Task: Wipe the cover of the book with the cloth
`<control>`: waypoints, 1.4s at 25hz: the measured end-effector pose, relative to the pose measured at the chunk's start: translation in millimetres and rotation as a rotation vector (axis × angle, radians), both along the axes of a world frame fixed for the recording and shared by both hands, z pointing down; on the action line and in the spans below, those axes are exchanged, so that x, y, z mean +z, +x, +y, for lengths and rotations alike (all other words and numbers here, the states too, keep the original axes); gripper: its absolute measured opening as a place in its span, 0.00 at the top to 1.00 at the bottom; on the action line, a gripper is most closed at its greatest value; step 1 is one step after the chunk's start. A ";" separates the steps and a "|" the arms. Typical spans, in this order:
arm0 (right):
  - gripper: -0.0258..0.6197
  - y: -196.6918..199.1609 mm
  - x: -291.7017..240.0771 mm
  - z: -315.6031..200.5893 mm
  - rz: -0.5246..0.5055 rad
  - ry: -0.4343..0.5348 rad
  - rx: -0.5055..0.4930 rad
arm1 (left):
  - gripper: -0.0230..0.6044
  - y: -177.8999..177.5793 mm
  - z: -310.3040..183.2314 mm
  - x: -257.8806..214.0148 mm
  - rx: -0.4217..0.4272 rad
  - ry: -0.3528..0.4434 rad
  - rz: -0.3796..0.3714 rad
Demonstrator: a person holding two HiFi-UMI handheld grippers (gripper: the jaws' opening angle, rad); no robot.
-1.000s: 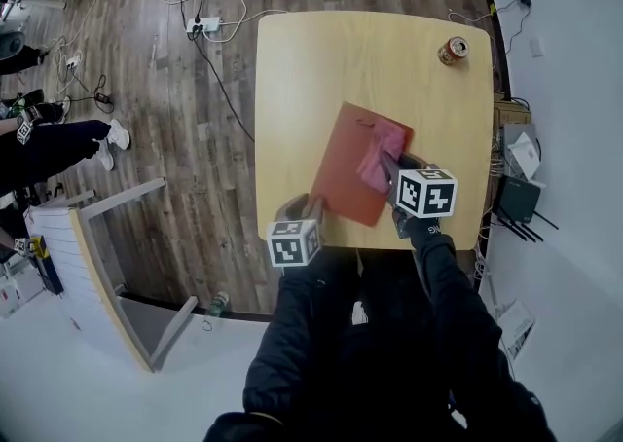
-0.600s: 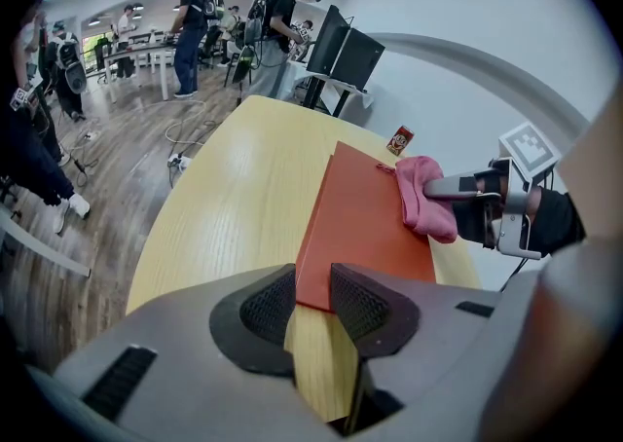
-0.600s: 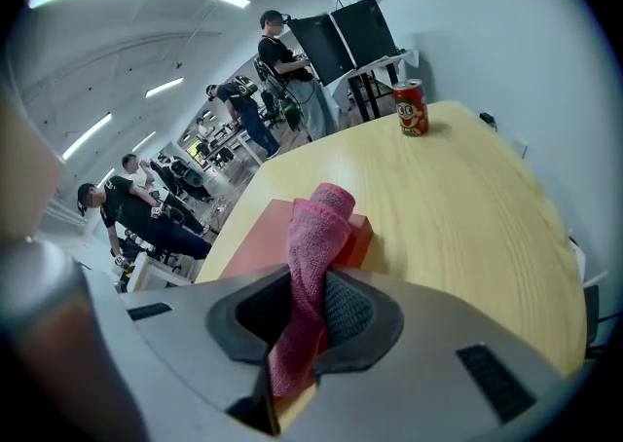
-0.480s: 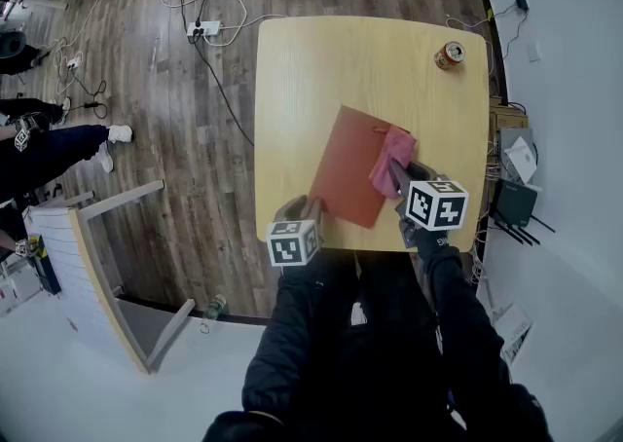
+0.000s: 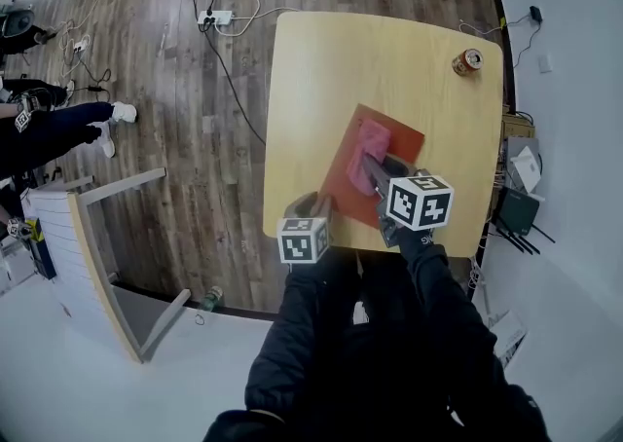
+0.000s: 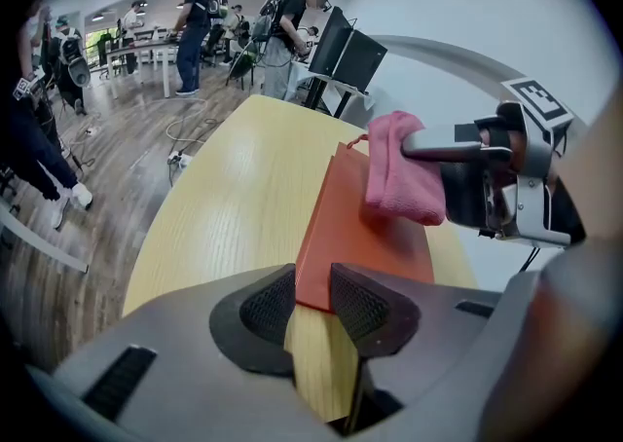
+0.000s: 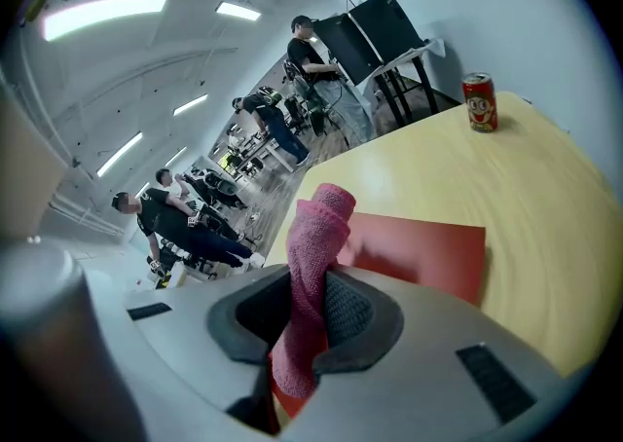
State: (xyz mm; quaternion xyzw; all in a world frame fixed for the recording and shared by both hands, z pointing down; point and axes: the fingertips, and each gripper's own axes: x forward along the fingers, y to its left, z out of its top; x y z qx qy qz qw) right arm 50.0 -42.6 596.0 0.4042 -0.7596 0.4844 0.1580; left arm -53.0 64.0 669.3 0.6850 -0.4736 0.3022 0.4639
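Note:
A red book [image 5: 341,177] lies slantwise on the yellow table [image 5: 331,70], near the front edge. My left gripper [image 5: 317,204] is shut on the book's near corner [image 6: 310,284], a pad against each face. A folded pink cloth [image 5: 368,143] sits in my right gripper [image 5: 376,169], which is shut on it. The cloth [image 7: 313,275] stands up between that gripper's pads [image 7: 343,309] over the middle of the cover [image 7: 428,250]. In the left gripper view the cloth [image 6: 401,177] hangs over the book [image 6: 360,226]; whether it touches the cover I cannot tell.
A red drink can [image 5: 468,61] stands at the table's far right corner. Cables and a power strip [image 5: 216,18] lie on the wooden floor to the left, where people [image 5: 58,128] stand. Black devices [image 5: 516,211] sit right of the table.
My right gripper has carried the pink cloth from the book's right edge leftward to the middle of the cover. The left gripper has stayed on the book's corner.

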 end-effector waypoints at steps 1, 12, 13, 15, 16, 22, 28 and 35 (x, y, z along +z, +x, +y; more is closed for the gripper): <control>0.84 -6.8 0.6 -1.1 -0.003 -0.001 -0.005 | 0.75 -0.7 -0.3 -0.3 0.000 0.000 0.002; 0.84 -52.0 26.2 -0.2 -0.029 -0.067 -0.039 | 0.75 -1.7 0.8 0.5 0.003 -0.007 0.020; 0.84 -52.8 30.9 0.9 -0.022 -0.076 -0.040 | 0.75 -1.9 1.0 0.9 0.004 -0.008 0.019; 0.84 -52.9 37.8 2.3 -0.013 -0.090 -0.038 | 0.75 -1.5 0.4 0.5 0.002 -0.007 0.024; 0.84 -52.7 40.0 2.8 -0.010 -0.094 -0.036 | 0.75 -1.5 0.0 0.1 0.001 -0.006 0.028; 0.84 -41.6 48.4 7.5 0.039 -0.110 -0.040 | 0.75 -2.6 0.1 0.5 0.003 -0.008 0.029; 0.84 -24.4 51.8 14.3 0.048 -0.124 -0.020 | 0.75 -3.1 0.4 2.0 -0.001 -0.009 0.029; 0.84 -4.2 52.6 20.8 0.059 -0.129 -0.006 | 0.75 -4.0 -1.1 -0.4 0.008 -0.006 0.013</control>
